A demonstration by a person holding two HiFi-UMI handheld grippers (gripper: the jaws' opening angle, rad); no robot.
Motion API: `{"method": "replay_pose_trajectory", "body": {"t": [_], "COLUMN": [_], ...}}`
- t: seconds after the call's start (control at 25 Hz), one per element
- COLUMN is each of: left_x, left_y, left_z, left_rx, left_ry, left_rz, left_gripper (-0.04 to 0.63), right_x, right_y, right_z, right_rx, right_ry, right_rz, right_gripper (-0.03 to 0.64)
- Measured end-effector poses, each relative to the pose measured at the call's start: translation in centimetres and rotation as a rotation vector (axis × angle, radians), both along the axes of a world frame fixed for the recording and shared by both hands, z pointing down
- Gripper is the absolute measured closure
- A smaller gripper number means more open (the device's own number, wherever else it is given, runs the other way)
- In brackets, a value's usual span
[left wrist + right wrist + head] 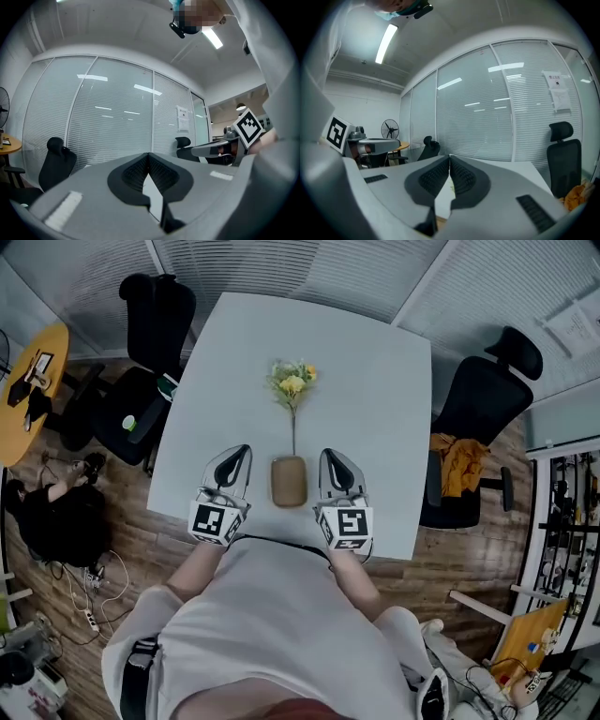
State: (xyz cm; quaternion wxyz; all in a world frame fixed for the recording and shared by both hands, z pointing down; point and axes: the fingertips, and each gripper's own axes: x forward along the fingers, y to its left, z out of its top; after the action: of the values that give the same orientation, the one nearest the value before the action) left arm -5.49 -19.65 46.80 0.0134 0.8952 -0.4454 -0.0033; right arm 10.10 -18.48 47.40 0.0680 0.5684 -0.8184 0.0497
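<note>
A brown vase [289, 481] is on the white table [375, 381] near its front edge. A thin stem runs from it to a bunch of yellow and green flowers [292, 382] farther back. My left gripper [243, 451] rests on the table just left of the vase, its jaws together and holding nothing. My right gripper [328, 456] rests just right of the vase, also shut and not holding anything. In the left gripper view the left gripper [149, 155] points at a glass wall, with the right gripper [220, 149] at its right. The right gripper view shows the right gripper [450, 157] shut.
Black office chairs stand at the table's left [155, 315] and right [483, 395], the right one with an orange cloth [457, 460]. A round yellow table [33, 381] and a person crouching on the floor [56, 512] are at far left. Blinds line the glass walls [112, 122].
</note>
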Motion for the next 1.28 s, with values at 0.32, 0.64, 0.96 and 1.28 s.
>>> {"method": "replay_pose_trajectory", "body": {"t": [0.32,0.64,0.96,1.28], "left_x": [-0.3,-0.6,-1.5,-1.5], "left_y": [-0.5,0.4,1.4,1.8], "left_z": [3.4,8.9,13.1,14.3], "left_rx": [-0.008,-0.114,-0.224,-0.258], "left_ry": [0.010,-0.049,-0.103,-0.117], "left_rz": [0.006,0.032,0.029,0.037], "left_gripper": [0.586,0.586,0.586,0.586], "right_x": [-1.0,-1.4,-0.7,-1.2], "right_y": [-0.4,0.1,0.4,0.0], "right_z": [4.2,10.2,16.0,19.5], "right_rx": [-0.011,-0.152,-0.367,-0.433], "right_ry": [0.034,0.071,0.055,0.056], "right_rz": [-0.032,-0.021,0.002,-0.021], "right_gripper": [0.606,0.606,0.606,0.605]}}
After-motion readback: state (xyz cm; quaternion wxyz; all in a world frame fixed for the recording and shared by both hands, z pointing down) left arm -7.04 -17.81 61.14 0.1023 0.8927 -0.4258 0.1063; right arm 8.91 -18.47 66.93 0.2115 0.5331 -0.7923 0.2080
